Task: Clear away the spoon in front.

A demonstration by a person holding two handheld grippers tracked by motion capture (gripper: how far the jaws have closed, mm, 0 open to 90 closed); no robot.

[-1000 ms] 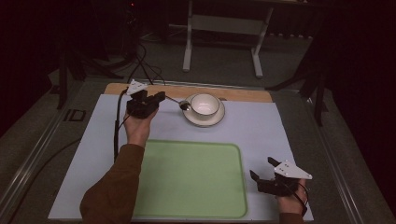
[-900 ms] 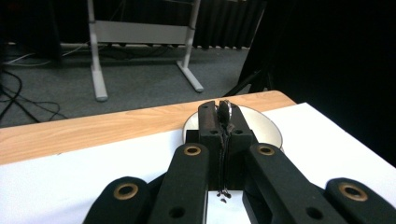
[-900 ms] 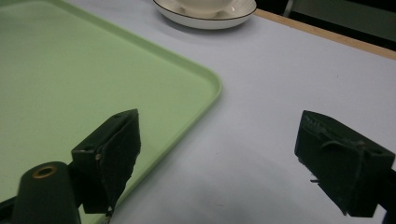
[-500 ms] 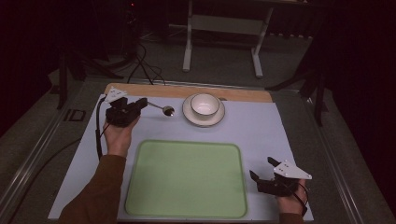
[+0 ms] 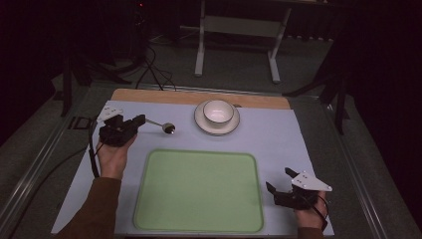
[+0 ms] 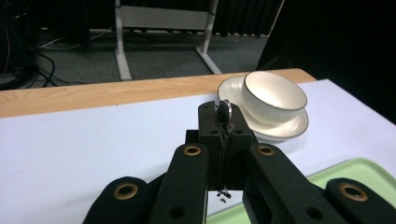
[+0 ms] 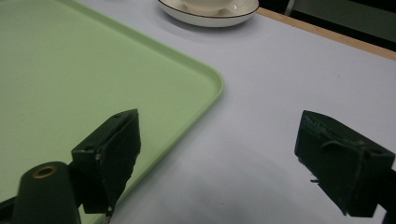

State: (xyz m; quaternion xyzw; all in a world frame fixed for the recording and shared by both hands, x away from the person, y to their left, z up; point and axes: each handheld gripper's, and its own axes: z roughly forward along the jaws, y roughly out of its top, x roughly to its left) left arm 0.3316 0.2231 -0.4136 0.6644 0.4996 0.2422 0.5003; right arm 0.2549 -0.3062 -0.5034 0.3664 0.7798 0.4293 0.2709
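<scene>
Spoon [image 5: 161,125]: handle pinched in left gripper [image 5: 133,123] jaws near tabletop's left edge, bowl end pointing toward saucer [image 5: 201,121]; right gripper [image 5: 278,181] jaws spread, idle.

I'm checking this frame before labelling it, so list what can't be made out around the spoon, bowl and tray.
- Spoon handle: left gripper view, hidden between the shut left claw pads.
- Bowl: right gripper view, cut off by the top edge, leaving mostly its saucer.
- Green tray: left gripper view, mostly covered by the claw's arms.
- Spoon bowl contents: high view, too small and dim.
</scene>
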